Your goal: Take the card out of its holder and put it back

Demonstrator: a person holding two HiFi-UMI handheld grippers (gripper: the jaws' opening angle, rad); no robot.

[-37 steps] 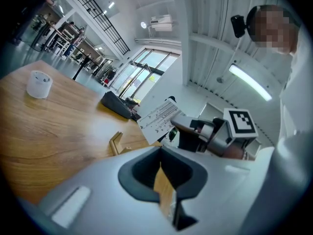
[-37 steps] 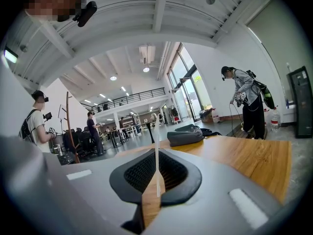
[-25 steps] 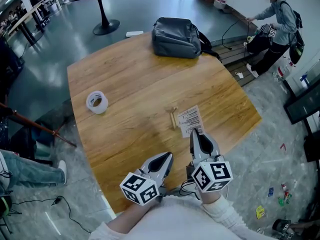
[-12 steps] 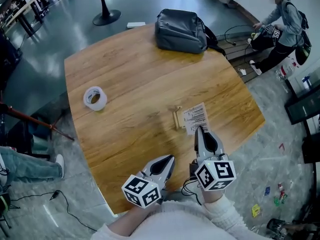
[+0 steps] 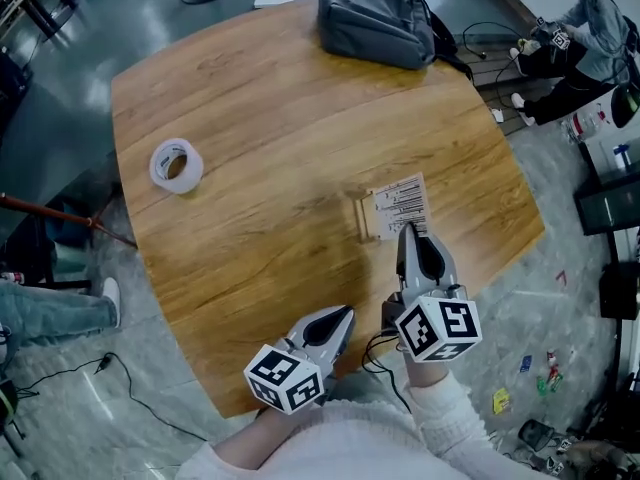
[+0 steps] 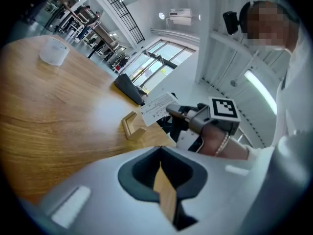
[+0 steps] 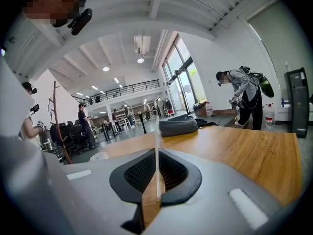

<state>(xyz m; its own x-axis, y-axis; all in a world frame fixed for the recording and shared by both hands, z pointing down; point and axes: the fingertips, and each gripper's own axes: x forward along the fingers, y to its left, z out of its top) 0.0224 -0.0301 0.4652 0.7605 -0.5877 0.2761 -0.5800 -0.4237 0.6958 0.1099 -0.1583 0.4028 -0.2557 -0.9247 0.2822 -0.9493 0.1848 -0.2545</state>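
Pinching the card, right gripper fingers closed, left gripper fingers together

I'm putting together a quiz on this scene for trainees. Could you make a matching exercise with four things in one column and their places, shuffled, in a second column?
Things:
1. roll of tape
2. backpack
3. card
4. wooden holder

Places:
A. clamped edge-on in the right gripper
B. at the far edge of the table
C. on the table, just left of the card in the head view
D. alone near the table's left side

Pairs: 1-D, 2-B, 3-A, 4-C
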